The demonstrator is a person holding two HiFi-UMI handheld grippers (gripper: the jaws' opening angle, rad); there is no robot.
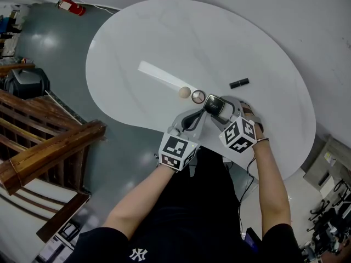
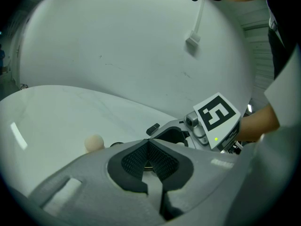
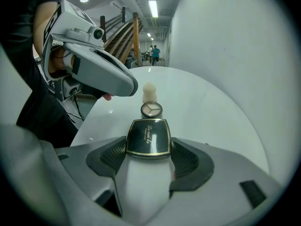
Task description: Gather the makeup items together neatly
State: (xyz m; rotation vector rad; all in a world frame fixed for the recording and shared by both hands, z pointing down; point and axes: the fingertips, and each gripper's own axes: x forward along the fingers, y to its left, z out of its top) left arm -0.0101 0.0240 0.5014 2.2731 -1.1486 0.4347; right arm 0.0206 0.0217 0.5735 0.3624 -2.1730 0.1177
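Just nearer than the round pot (image 1: 198,96), the left hand-held gripper (image 1: 192,118) is closed and empty. The right hand-held gripper (image 1: 215,107) clamps one dark gold-edged case (image 1: 213,103). One beige sponge (image 1: 185,92) sits just left of the pot and one black tube (image 1: 239,83) lies beyond-right, on the white rounded worktop (image 1: 164,32). Further left are grey floor (image 1: 60,43), wooden stair rails (image 1: 38,141) and one red extinguisher (image 1: 72,7).

Bright even indoor light, glare streak on the table (image 1: 219,43), fisheye warping, dark rounded corners.
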